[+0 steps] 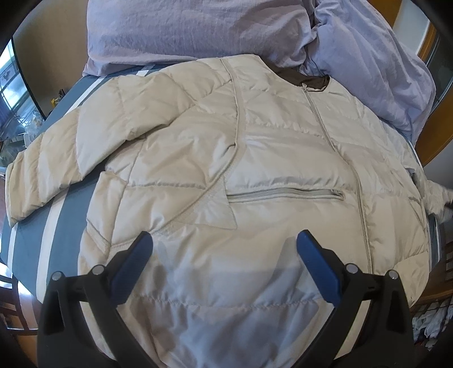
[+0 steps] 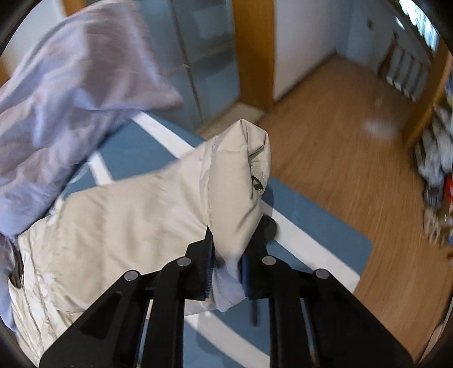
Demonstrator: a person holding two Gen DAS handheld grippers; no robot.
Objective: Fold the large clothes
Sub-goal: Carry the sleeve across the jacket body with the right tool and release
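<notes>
On the left, one sleeve [image 1: 36, 169] of the cream quilted puffer jacket [image 1: 226, 169] trails across the blue bed sheet with white stripes [image 1: 68, 203]. The jacket lies front-up, zipper closed, below the rumpled lilac duvet [image 1: 198, 25]. The left claw [image 1: 225, 243] hangs above its hem, blue pads spread wide, nothing between them. Over on the right, the right claw [image 2: 226, 263] is clamped on the other sleeve [image 2: 237, 175], cuff lifted off the bed.

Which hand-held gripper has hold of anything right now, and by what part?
The right hand-held gripper is shut on the jacket's sleeve, near its cuff end. The left hand-held gripper is open over the jacket, holding nothing.
</notes>
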